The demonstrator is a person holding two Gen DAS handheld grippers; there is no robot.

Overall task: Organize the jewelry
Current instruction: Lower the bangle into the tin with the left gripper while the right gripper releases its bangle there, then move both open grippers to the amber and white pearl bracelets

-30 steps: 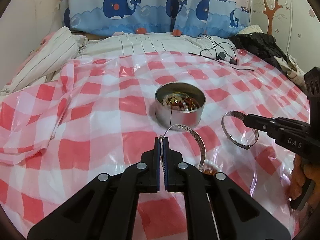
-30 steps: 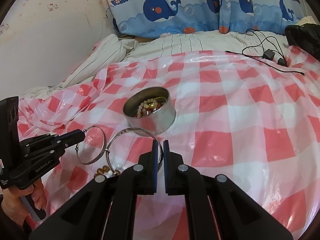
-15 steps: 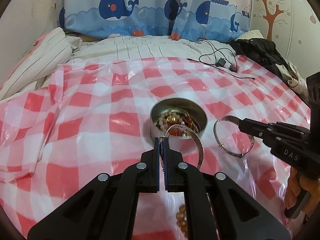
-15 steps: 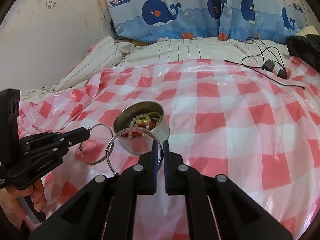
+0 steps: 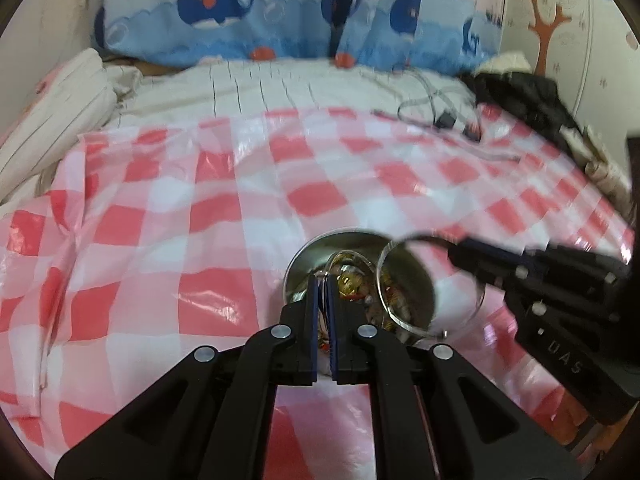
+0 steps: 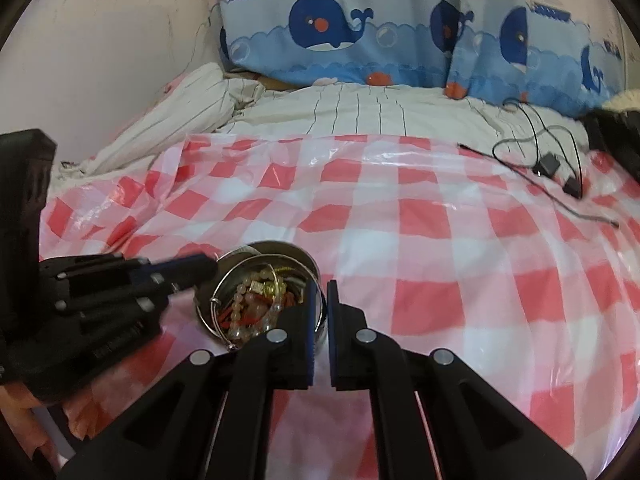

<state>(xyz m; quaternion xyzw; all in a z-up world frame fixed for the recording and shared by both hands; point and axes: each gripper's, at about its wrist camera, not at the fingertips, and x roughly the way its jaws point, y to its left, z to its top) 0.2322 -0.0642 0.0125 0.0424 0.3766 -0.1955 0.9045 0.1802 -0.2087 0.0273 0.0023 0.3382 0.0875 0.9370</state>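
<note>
Both grippers are over the round metal tin (image 5: 360, 280), each clamped on a silver bangle. My left gripper (image 5: 323, 280) has its jaws nearly touching, pinching the thin rim of its bangle (image 5: 347, 258); the hoop hangs at 12 o'clock off the tips, right over the tin's mouth. My right gripper (image 6: 319, 292) is closed too, on the second bangle (image 6: 224, 280), which fans out toward 10 o'clock from the tips and sits across the tin (image 6: 256, 248) opening. In the left view that same hoop (image 5: 384, 280) shows held by the right gripper (image 5: 460, 252) coming in from 3 o'clock.

Edge grip makes sense: thin hoops, so pinching the rim lets them dangle free and drop clean. The tin already holds beaded bracelets (image 6: 248, 300) and a gold piece, so it's the collection spot. It sits on the red-and-white checked plastic sheet (image 6: 440, 260) over the bed.

My call: release step is next. Risk I see is the two hoops tangling or one catching the tin's rim, since both crowd one small opening. A charger cable (image 6: 548, 164) lies at 2 o'clock, well apart.
</note>
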